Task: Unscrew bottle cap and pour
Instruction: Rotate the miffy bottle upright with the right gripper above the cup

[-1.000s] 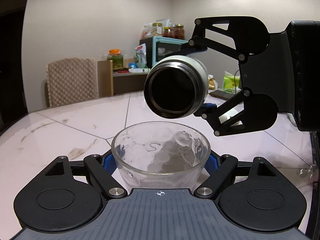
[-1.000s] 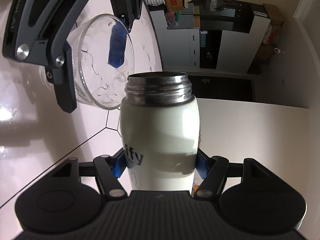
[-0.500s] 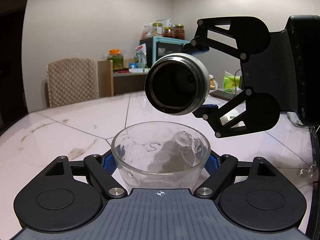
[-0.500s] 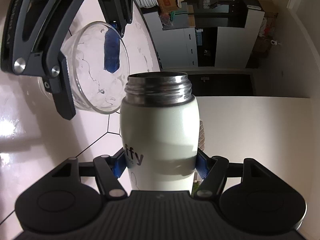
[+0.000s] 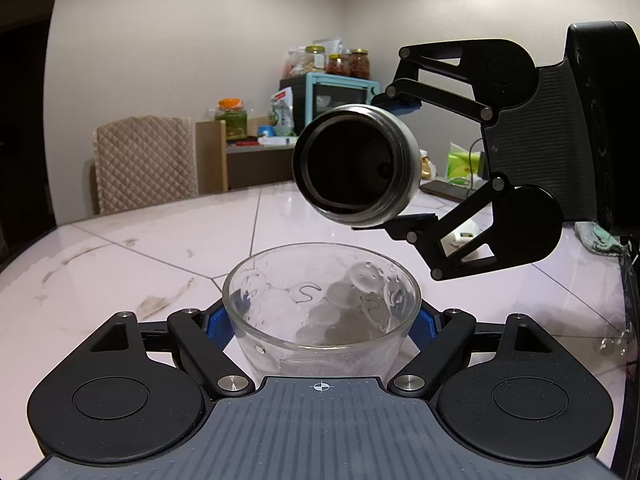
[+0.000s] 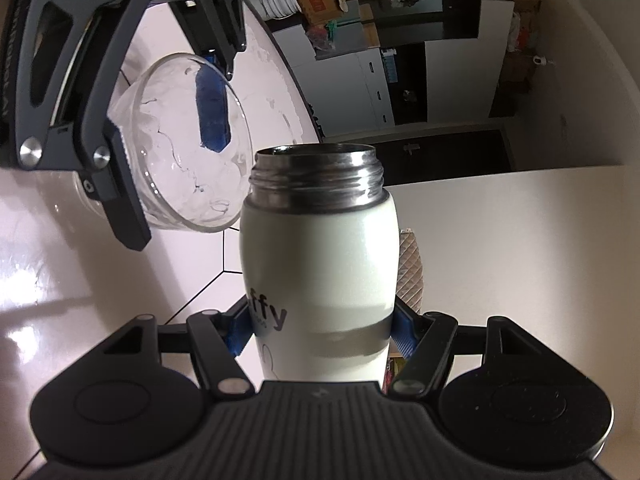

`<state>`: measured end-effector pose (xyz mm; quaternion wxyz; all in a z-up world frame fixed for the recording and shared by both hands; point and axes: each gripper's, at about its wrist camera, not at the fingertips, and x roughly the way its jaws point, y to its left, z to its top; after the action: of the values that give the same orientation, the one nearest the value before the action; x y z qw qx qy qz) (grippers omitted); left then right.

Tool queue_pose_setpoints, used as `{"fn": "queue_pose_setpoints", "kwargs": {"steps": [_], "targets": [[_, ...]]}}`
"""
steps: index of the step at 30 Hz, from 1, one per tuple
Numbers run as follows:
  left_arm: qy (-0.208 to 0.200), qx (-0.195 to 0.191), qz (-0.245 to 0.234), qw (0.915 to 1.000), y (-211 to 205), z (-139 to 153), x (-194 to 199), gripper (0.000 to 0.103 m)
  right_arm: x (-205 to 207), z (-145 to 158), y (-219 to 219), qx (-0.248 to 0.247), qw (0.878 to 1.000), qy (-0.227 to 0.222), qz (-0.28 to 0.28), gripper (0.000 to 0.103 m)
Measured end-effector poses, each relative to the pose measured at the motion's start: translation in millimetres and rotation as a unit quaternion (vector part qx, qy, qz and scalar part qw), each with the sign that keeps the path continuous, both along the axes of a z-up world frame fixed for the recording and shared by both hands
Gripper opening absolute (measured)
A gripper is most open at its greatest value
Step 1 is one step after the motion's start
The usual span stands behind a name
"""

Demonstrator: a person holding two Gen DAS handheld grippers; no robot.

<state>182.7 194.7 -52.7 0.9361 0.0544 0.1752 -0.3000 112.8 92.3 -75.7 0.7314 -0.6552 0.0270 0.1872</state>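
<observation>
Right gripper [image 6: 322,334] clamps the uncapped white steel-necked bottle [image 6: 320,264], tipped mouth-first above the clear glass bowl [image 5: 322,312], which left gripper [image 5: 320,326] clamps steady to catch the pour.

Open gap between bottle [image 5: 356,168] and bowl [image 5: 320,304]

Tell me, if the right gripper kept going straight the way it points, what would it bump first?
Probably nothing soon. The right gripper is shut on the bottle, whose open mouth leads the way. The glass bowl sits off to the side, and ahead only a far wall shows, though depth is hard to judge.
</observation>
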Motion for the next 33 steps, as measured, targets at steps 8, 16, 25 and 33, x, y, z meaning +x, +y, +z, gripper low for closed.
{"fn": "queue_pose_setpoints", "kwargs": {"steps": [8, 16, 25, 33], "targets": [[0.000, 0.000, 0.000, 1.0000, -0.7, -0.1, -0.4, 0.087, 2.3, 5.9, -1.8, 0.025, 0.999, 0.020, -0.006, 0.070], [0.000, 0.000, 0.000, 1.0000, -0.9, -0.2, -0.1, 0.087, 7.3, 14.5, -5.2, 0.055, 0.998, 0.040, -0.018, 0.070], [0.000, 0.000, 0.000, 1.0000, -1.1, -0.3, -0.2, 0.087, 9.8, 18.8, -6.4, 0.076, 0.995, 0.053, -0.024, 0.070], [0.000, 0.000, 0.000, 1.0000, -1.4, -0.4, -0.1, 0.087, 13.4, 23.5, -8.9, 0.104, 0.992, 0.071, -0.029, 0.070]]}}
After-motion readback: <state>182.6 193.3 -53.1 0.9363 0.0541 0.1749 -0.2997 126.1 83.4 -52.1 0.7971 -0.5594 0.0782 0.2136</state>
